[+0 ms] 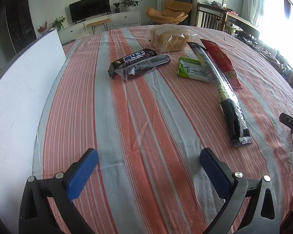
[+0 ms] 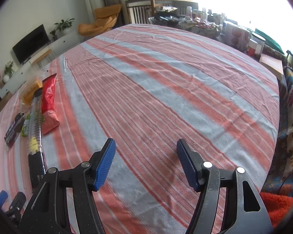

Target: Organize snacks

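Fingers: left gripper [image 1: 148, 172] hanging fully spread, holding nothing; right gripper [image 2: 145, 163] hanging part-open, holding nothing. Snacks lying clustered mid-bench [image 1: 146, 120], awaiting sorting: long black pack [image 1: 227, 101] lying nearest, red pack [image 1: 221, 62] touching alongside, bread [image 1: 171, 39] sitting farthest.

A striped tablecloth [image 1: 146, 126] covered the table. A white board [image 1: 19, 97] lay at its left edge. Far off stood a television [image 1: 89, 6], potted plants [image 1: 130, 1] and an orange armchair [image 1: 169, 11].
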Demonstrator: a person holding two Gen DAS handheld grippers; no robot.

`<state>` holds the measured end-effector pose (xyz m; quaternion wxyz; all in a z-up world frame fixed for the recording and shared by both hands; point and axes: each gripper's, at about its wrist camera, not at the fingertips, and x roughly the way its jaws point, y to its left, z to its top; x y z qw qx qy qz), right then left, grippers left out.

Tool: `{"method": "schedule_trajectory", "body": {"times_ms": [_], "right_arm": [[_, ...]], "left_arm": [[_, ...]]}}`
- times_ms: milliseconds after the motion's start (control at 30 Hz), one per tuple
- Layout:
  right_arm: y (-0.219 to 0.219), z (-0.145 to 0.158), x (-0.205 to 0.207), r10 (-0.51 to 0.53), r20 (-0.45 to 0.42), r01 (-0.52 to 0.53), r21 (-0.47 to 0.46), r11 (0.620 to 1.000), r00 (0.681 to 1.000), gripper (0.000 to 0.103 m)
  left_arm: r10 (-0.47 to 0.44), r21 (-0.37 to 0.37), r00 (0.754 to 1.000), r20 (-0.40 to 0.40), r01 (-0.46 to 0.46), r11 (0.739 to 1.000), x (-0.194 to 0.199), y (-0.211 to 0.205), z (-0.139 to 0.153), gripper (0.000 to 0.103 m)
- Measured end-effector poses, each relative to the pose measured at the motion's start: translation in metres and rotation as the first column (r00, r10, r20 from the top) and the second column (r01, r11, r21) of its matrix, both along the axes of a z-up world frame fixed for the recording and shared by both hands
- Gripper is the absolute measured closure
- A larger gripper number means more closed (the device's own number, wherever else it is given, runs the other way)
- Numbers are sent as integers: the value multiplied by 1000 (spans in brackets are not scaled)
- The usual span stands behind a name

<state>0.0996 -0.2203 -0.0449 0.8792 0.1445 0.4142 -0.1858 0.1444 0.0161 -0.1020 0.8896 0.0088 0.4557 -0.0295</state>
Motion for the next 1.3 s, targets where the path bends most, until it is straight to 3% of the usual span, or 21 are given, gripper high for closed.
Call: {"method": "schedule_trajectory", "body": {"times_ms": [133, 767, 1300], "right_arm": [[-1, 0, -3, 10, 15, -10, 21, 1000, 1000, 28], [16, -4, 0, 27, -42, -30, -72, 997, 999, 21], [19, -6, 1, 35, -52, -39, -79, 996, 998, 17]], "left_arm": [[0, 0, 1000, 0, 0, 1000, 0, 0, 0, 0], [1, 0, 1000, 0, -1, 1000, 0, 0, 0, 0], [1, -2, 1000, 0, -1, 1000, 0, 0, 0, 0]]}}
